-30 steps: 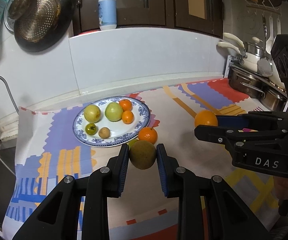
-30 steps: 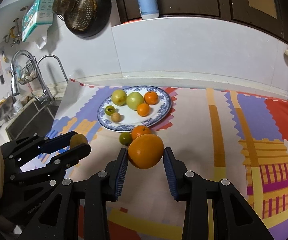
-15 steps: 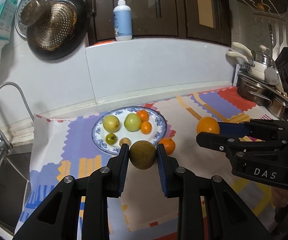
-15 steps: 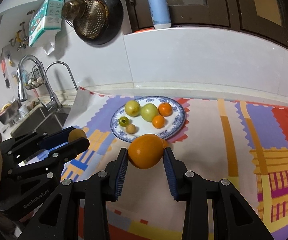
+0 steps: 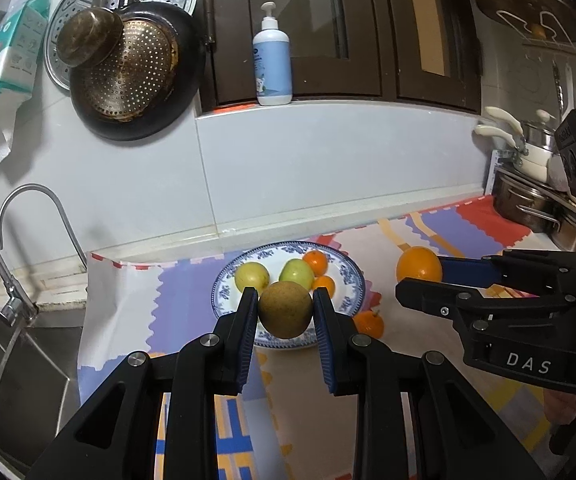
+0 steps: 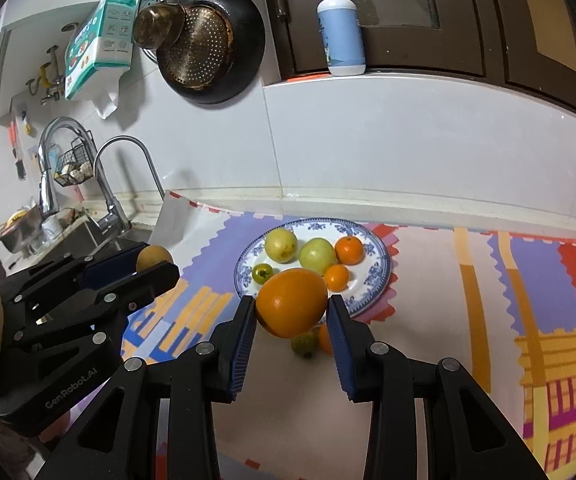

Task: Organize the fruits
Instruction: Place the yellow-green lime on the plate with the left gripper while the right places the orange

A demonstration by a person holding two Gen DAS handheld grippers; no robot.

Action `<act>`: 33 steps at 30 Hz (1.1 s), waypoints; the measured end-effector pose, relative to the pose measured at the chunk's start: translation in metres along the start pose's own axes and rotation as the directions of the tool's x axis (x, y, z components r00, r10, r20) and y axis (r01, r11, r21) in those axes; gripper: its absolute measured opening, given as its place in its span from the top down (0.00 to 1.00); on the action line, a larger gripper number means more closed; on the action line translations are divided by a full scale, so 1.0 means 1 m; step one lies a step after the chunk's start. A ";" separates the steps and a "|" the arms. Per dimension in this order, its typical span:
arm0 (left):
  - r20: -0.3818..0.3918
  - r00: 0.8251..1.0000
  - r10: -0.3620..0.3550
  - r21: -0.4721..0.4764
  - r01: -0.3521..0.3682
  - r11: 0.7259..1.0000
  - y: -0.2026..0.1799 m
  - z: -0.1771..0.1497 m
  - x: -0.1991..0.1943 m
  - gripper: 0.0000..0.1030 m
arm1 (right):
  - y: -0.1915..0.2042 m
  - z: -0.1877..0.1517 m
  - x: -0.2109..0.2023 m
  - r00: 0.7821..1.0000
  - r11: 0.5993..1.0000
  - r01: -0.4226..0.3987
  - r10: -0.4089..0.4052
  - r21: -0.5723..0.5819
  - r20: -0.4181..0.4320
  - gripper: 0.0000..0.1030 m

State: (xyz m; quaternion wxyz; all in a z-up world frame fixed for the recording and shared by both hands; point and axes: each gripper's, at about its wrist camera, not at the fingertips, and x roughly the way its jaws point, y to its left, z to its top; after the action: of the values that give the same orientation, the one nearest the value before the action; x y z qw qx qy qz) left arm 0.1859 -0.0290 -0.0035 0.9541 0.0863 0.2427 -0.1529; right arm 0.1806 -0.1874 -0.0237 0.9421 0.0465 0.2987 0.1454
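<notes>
My left gripper [image 5: 285, 310] is shut on a brownish-green round fruit [image 5: 285, 309], held in the air in front of the blue-patterned plate [image 5: 352, 280]. My right gripper [image 6: 292, 310] is shut on a large orange [image 6: 292, 303], also lifted above the mat. The plate [image 6: 380, 264] holds two yellow-green fruits [image 6: 281, 245], two small oranges [image 6: 349, 250] and a small green fruit [image 6: 262, 273]. Beside the plate's near rim on the mat lie a small green fruit [image 6: 304, 344] and a small orange [image 5: 370, 323]. Each gripper shows in the other's view: the right gripper [image 5: 420, 268], the left gripper [image 6: 153, 260].
A colourful mat [image 6: 488, 300] covers the counter. A sink with taps [image 6: 119, 184] lies to the left. Pots [image 5: 532, 196] stand at the right end. A pan and strainer [image 5: 135, 76] hang on the wall, and a soap bottle [image 5: 271, 60] stands on the ledge.
Both grippers rose and drew back from the plate, each keeping its fruit. The plate and loose fruits look smaller and farther away; they have not moved on the mat.
</notes>
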 end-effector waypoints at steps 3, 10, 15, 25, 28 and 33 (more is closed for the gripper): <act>0.002 1.000 0.005 -0.002 -0.005 1.000 0.003 0.003 0.006 0.73 | 0.000 0.005 0.006 1.000 1.000 0.009 -0.009 -0.005 -0.006 0.64; -0.003 1.000 0.007 -0.003 -0.007 1.000 0.008 0.012 0.025 0.73 | -0.006 0.019 0.024 1.000 1.000 0.012 -0.013 -0.014 -0.013 0.64; -0.018 1.000 0.011 -0.002 -0.011 1.000 0.010 0.018 0.045 0.73 | -0.014 0.027 0.040 1.000 1.000 0.014 -0.015 -0.013 -0.022 0.64; -0.060 0.998 0.014 -0.003 -0.014 1.000 0.015 0.023 0.086 0.73 | -0.033 0.038 0.081 0.997 0.999 0.030 -0.031 -0.018 -0.064 0.64; -0.075 0.997 0.014 -0.004 -0.014 1.000 0.016 0.021 0.096 0.73 | -0.038 0.040 0.092 0.997 0.999 0.033 -0.035 -0.021 -0.075 0.64; -0.106 0.994 0.012 -0.003 -0.012 1.000 0.018 0.018 0.116 0.73 | -0.045 0.043 0.111 0.994 0.999 0.036 -0.038 -0.026 -0.099 0.64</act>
State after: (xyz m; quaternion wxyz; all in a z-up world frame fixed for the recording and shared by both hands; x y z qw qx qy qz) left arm 0.2968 -0.0454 -0.0434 0.9409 0.0940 0.2926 -0.1421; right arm 0.3027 -0.1971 -0.0578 0.9290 0.0222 0.3444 0.1337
